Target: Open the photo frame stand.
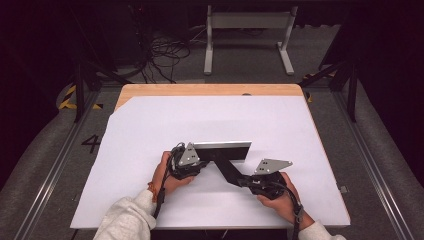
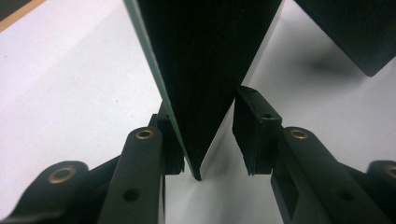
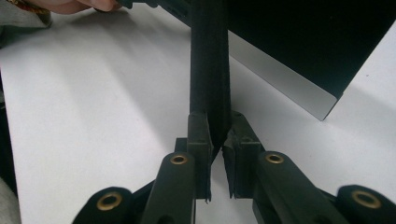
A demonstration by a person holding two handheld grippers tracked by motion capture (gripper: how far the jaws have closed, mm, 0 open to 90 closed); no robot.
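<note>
Right gripper (image 3: 217,140) is clamped narrow on the near end of the black leg (image 3: 209,60), both pads pressed flat to its sides, so that end is mine. Left gripper (image 2: 208,135) is half open around the panel (image 2: 205,56) at its left corner: one pad sits against the green-edged face, the other stands clear, so there's no real grip there yet. The panel stands on edge in the middle of the white sheet (image 1: 150,130), silver strip along its bottom, with the leg running from it back toward my right hand. My read: this is thin, rigid stuff, flat and hard, no give at all, probably light for its span but top-heavy while it stands on edge. The dark face looks smooth, so it may slip between the pads, and it could scratch or crack if I squeeze on the face. I'd rather take it at the corner, across the thickness, low and close to the sheet. The leg is narrow, so my right grip can twist easily; I'd keep both hands on it to stop the panel tipping.
</note>
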